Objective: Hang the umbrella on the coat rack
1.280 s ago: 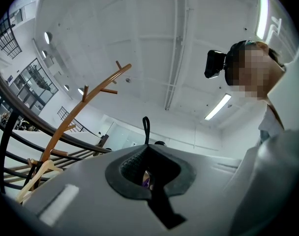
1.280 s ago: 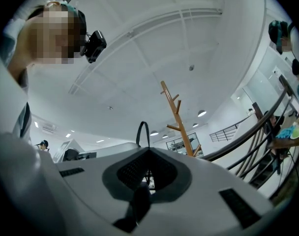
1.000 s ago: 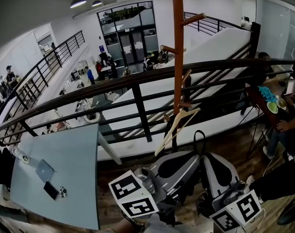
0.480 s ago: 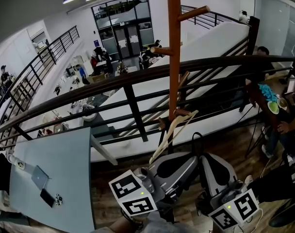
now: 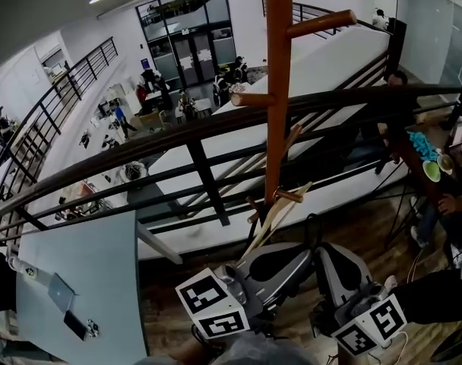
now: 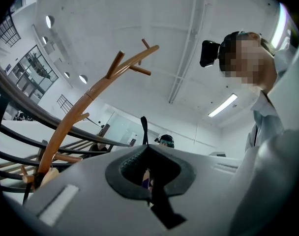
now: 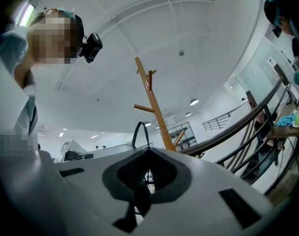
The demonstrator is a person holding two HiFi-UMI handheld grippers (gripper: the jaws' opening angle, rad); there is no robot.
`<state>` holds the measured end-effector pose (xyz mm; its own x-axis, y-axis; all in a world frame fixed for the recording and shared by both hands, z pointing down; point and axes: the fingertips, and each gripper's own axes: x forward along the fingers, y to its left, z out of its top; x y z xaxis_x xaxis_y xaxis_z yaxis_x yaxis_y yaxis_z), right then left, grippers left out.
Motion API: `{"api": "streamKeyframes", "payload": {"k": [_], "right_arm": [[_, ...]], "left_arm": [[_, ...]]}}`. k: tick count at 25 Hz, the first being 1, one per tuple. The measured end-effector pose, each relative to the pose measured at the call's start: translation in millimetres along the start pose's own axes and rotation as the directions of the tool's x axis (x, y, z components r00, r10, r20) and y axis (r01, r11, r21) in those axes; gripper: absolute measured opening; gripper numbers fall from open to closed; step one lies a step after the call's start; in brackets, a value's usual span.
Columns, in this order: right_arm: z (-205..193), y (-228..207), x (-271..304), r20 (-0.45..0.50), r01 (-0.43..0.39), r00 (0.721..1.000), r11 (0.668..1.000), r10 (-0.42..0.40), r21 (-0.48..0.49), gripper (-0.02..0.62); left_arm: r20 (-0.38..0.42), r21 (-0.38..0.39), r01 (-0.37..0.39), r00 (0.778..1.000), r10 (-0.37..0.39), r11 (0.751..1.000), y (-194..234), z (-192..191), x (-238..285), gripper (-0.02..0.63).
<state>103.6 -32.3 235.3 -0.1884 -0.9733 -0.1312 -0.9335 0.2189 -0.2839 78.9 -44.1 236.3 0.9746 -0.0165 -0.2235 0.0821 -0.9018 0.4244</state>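
- Shows the coat rack [image 5: 276,90] at 12 o'clock of the head view, nearer and larger than a second ago, with its upper peg now lower in frame toward 1 o'clock.
- Runs the black railing [image 5: 178,131] from 9 o'clock to 3 o'clock across the pole, much as before.
- Leaves less of the pale blue table [image 5: 87,272] in frame than a second ago, pushed further toward 8 o'clock.
- Keeps the left gripper [image 5: 303,255] at 6 o'clock and the right gripper [image 5: 330,253] at 5 o'clock, close to where they were, tips angled toward each other below the rack's lowest pegs.
- Hangs the wooden hanger [image 5: 275,215] tilted on a low peg, just above the left gripper and closer to it than before.
- Presses both pairs of jaws together, each pinching the umbrella [image 6: 144,131] at their tips.
- Hides the umbrella's body under the jaws; shows only its black strap loop [image 7: 134,134], upright between the two tips at 6 o'clock and not yet on any peg.
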Motion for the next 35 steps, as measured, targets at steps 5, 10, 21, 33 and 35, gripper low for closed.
{"api": "streamKeyframes", "payload": {"k": [5, 10, 21, 33, 35], "right_arm": [[-5, -14, 18, 0.001, 0.011, 1.000, 1.000, -0.011, -0.005, 0.000], [-12, -30, 33, 0.004, 0.030, 1.000, 1.000, -0.030, -0.004, 0.000], [-26, -58, 57, -0.055, 0.024, 0.998, 1.000, -0.024, -0.001, 0.000], [-27, -78, 73, -0.154, -0.143, 0.977, 0.988, 0.150, 0.053, 0.000], [-31, -80, 74, -0.166, -0.165, 0.971, 0.984, 0.175, 0.070, 0.000]], "left_arm": [[-0.019, 0.005, 0.013, 1.000, -0.013, 1.000, 24, 2, 8, 0.005], [-0.038, -0.003, 0.010, 0.999, -0.010, 1.000, 43, -1, 17, 0.005], [-0.044, 0.009, -0.072, 0.996, 0.072, 0.997, 77, -9, 31, 0.005], [0.027, 0.002, -0.264, 0.964, 0.264, 0.965, 91, -11, 40, 0.005], [0.034, 0.005, -0.305, 0.952, 0.304, 0.952, 95, -14, 40, 0.005]]}}
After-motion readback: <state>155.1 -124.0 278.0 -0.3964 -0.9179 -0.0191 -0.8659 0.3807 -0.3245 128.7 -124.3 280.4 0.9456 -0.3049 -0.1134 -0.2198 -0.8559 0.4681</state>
